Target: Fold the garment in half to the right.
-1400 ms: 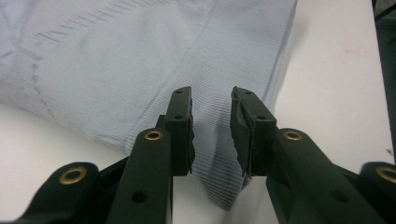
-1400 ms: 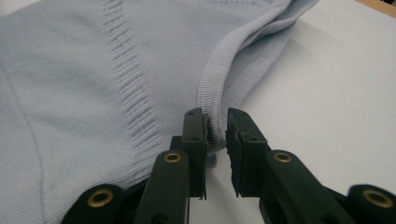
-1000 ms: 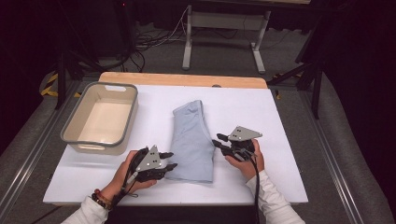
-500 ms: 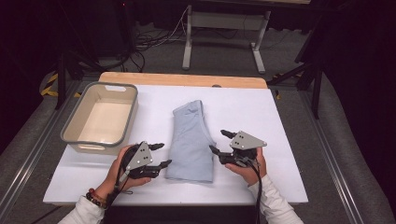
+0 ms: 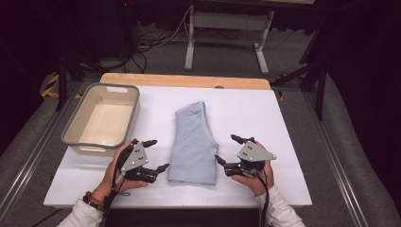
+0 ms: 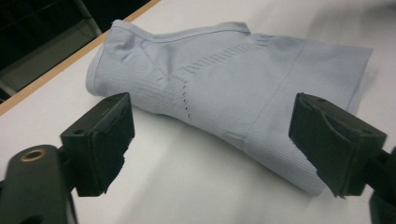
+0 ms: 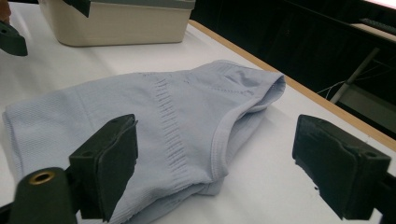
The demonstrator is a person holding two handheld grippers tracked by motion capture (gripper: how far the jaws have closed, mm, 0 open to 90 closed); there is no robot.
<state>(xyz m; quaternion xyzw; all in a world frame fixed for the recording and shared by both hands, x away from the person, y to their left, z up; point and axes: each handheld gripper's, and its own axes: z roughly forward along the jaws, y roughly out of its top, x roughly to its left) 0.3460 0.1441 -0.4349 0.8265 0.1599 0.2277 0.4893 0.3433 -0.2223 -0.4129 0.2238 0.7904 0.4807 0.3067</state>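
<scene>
I hold my left hand-held gripper (image 5: 155,155) just off the left edge of the folded light-blue garment (image 5: 194,144), with its jaws pointing across at the cloth. Those jaws have just been opening and now stand wide apart with nothing between them; in the left gripper view the garment (image 6: 224,88) lies flat just past the pads, untouched. My right hand-held gripper (image 5: 228,150) sits just off the garment's right edge, facing inward. Its jaws have also just been opening and are spread wide, empty; in the right gripper view the garment (image 7: 159,116) lies beyond and between them, clear of both pads. The garment rests in the middle of the white bench (image 5: 283,118), folded into a narrow strip that runs away from me, with its wider hem nearest me. A grey tub (image 5: 78,124) with a cream inside stands on the bench to the left, well apart from the garment.
</scene>
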